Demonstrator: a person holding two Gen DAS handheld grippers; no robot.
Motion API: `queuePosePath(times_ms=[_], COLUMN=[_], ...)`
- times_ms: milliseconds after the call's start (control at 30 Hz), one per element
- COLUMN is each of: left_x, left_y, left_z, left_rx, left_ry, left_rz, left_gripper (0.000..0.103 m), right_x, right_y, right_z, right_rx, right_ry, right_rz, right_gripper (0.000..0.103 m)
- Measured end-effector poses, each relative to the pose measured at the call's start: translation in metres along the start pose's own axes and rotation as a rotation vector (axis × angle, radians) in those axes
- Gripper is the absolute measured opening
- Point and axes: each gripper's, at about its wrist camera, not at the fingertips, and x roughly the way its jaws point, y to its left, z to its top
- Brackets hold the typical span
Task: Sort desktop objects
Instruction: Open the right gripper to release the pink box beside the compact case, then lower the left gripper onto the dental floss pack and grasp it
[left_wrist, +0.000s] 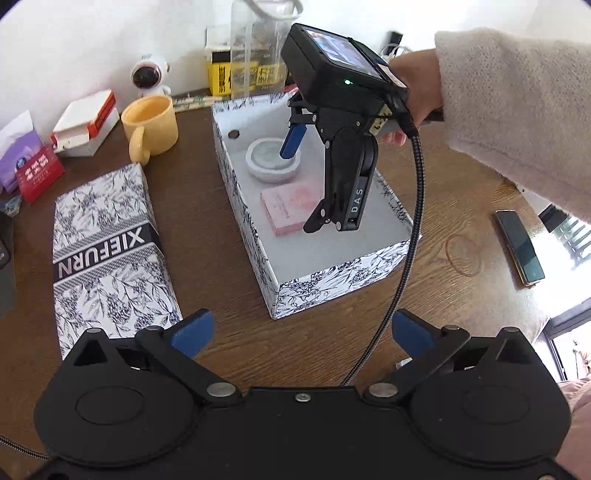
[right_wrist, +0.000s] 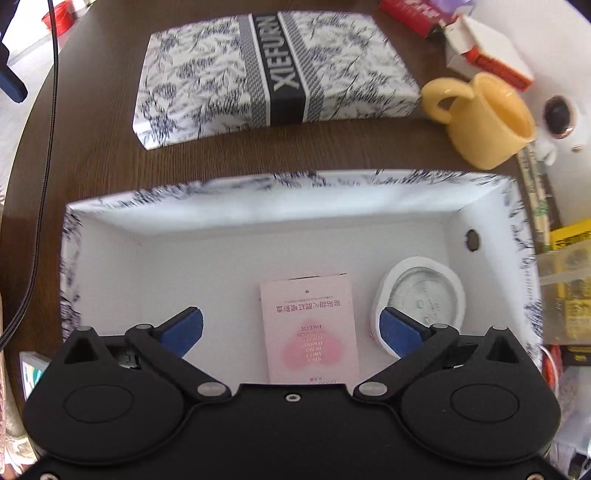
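The right gripper (right_wrist: 291, 328), fingers spread and empty, hangs inside the open patterned box (left_wrist: 321, 280) above a pink palette carton (right_wrist: 310, 325) and a round white dish (right_wrist: 421, 299). The left gripper (left_wrist: 303, 332), likewise spread, waits over the wooden counter (left_wrist: 221, 295). The box's lid (left_wrist: 107, 258) lies beside a yellow mug (left_wrist: 151, 122).

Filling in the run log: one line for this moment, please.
right gripper: open, over box | left gripper: open, outside | in box: pink packet, round dish | lid: off
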Motion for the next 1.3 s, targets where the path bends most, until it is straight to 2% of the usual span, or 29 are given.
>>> queuePosePath(times_ms=[467,800,1033,1200,1300], left_x=[-0.034,-0.063,-0.074,-0.075,-0.073], left_y=[0.001,0.005,0.002,0.001,0.000], left_z=[-0.011,-0.029,-0.040,-0.047,-0.051], left_rx=[0.105,0.178,0.222,0.242,0.258], left_ry=[-0.056,-0.097,-0.114,-0.112,-0.103], left_rz=[-0.012,-0.031,-0.092,-0.127,-0.139], left_gripper=[0.103,0.103,0.103,0.103,0.103], right_x=[-0.049,-0.109,-0.151,-0.163,-0.160], right_y=[0.049,0.103,0.162,0.204,0.227], right_z=[-0.013,-0.029,-0.057,-0.082,-0.095], right_rx=[0.109,0.314,0.491,0.623,0.682], right_ry=[-0.032,-0.200,-0.287,-0.360,-0.370], right_rz=[-0.115,-0.198,-0.283,-0.297,-0.292], right_gripper=[0.103,0.103,0.103,0.103,0.103])
